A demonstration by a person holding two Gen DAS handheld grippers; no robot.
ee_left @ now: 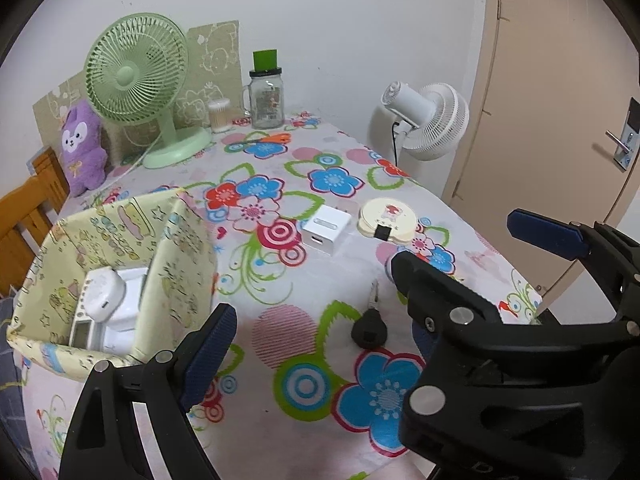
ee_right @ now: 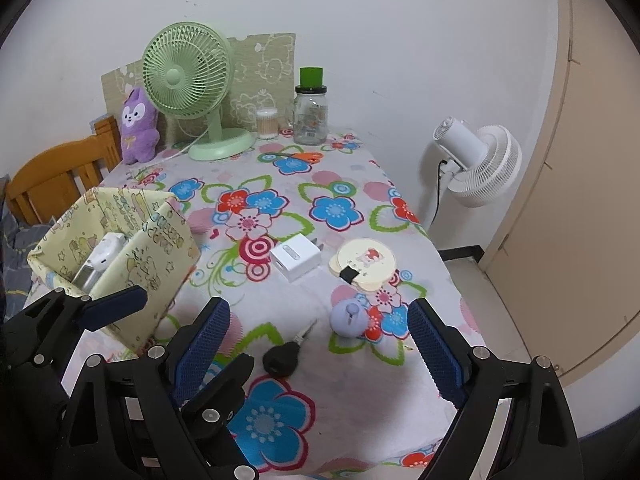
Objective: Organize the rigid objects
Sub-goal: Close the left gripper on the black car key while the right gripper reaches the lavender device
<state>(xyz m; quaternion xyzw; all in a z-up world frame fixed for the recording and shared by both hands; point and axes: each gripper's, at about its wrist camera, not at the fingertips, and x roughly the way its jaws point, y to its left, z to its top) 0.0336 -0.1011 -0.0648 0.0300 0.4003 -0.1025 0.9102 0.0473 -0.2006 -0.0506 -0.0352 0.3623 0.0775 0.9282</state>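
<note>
Box (ee_left: 176, 264): stands at the table's left edge, top open toward the grippers, likely so loose things can be dropped in; a white plug (ee_left: 105, 294) and other white gadgets already lie inside.
Left gripper (ee_right: 170, 306): jaws wide apart with nothing between them, hovering just right of the box, apparently free to take the next thing.
Key (ee_right: 286, 354): black-headed, flat on the flowered cloth (ee_right: 340, 380) near the front edge, between the two grippers, nearest to both.
White charger (ee_right: 295, 258): lying further back, mid-table, apart from the key.
Round cream case (ee_right: 366, 266): just right of the charger, with a black tab at its front rim.
Lilac knob (ee_right: 349, 320): sits in front of the case.
Right gripper (ee_right: 320, 354): jaws spread, empty, framing the key and knob, so probably lining up on one of them.
Views: only the right wrist shows the knob; in the left wrist view the right gripper's finger hides it. The left wrist view looks deeper into the box.
</note>
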